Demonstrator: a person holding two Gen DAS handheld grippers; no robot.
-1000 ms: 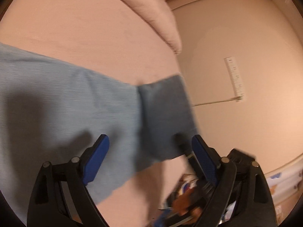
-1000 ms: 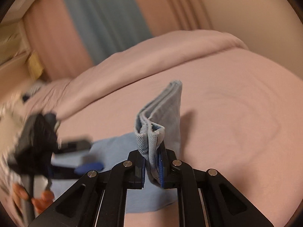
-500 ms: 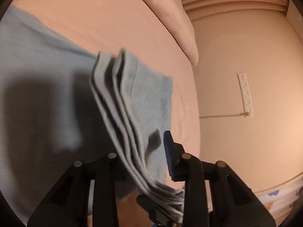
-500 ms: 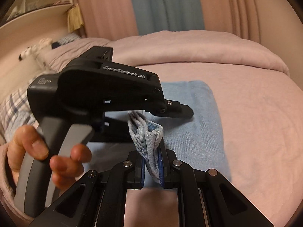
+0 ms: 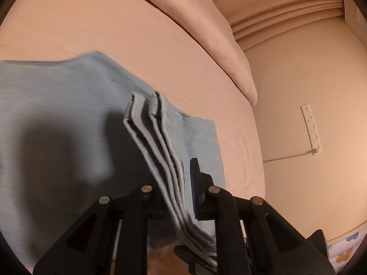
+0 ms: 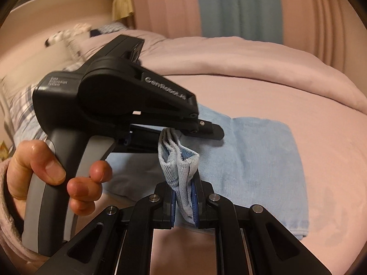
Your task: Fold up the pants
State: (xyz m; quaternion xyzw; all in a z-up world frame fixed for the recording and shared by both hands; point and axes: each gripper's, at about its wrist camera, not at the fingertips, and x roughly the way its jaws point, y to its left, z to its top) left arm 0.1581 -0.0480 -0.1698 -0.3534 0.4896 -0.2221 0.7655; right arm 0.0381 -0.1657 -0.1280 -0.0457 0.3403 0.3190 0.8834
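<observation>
Between the fingers of the left gripper (image 5: pixel 181 190), in the left wrist view, a stack of hem edges of the pants (image 5: pixel 158 151) stood up on end, several layers thick. The jaws had just been closing and now pinched that bundle, presumably so both hands could carry one end of the garment over the rest. Behind the hems, the body of the pants lay flat on the pink bed (image 5: pixel 114 29). This view alone took in the wall beyond the bed, with a white power strip (image 5: pixel 310 129) and its cord, and a folded pink blanket (image 5: pixel 218 41) along the far side.

Over in the right wrist view, the right gripper (image 6: pixel 184 202) was clenched on another bunch of the same blue hems, just beside the tip of the left gripper (image 6: pixel 201 128). Gripping close together likely kept the layers aligned. Only this view showed the person's hand (image 6: pixel 52 171) around the left gripper's grey handle, the full folded stretch of the pants on the bed, the curtains (image 6: pixel 240 6) and a shelf at the upper left.
</observation>
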